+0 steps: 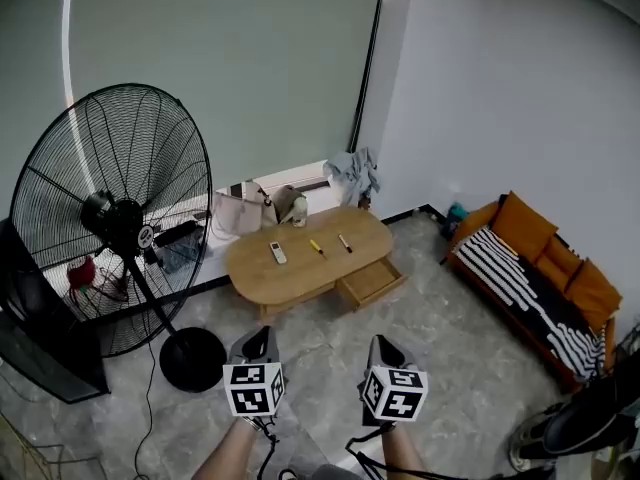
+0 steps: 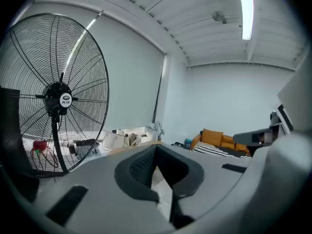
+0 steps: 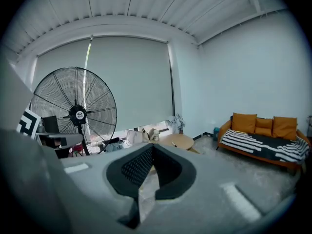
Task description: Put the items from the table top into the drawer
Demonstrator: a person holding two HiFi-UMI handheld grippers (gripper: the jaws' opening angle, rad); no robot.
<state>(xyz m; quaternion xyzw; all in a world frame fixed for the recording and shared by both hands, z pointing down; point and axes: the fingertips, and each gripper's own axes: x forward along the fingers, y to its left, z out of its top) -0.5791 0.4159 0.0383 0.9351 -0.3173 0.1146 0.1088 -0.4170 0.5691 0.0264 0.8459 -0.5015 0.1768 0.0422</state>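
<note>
A low oval wooden table stands across the room, far ahead of both grippers. On its top lie a white remote, a yellow pen and a dark pen. Its drawer is pulled out at the front right and looks empty. My left gripper and right gripper hover side by side over the floor at the bottom of the head view. Both are shut with nothing between the pads. The right gripper points toward the table; the left gripper points left of it.
A large black floor fan with a round base stands left of the table. An orange sofa with a striped cover lines the right wall. Bags and a cloth pile sit by the window.
</note>
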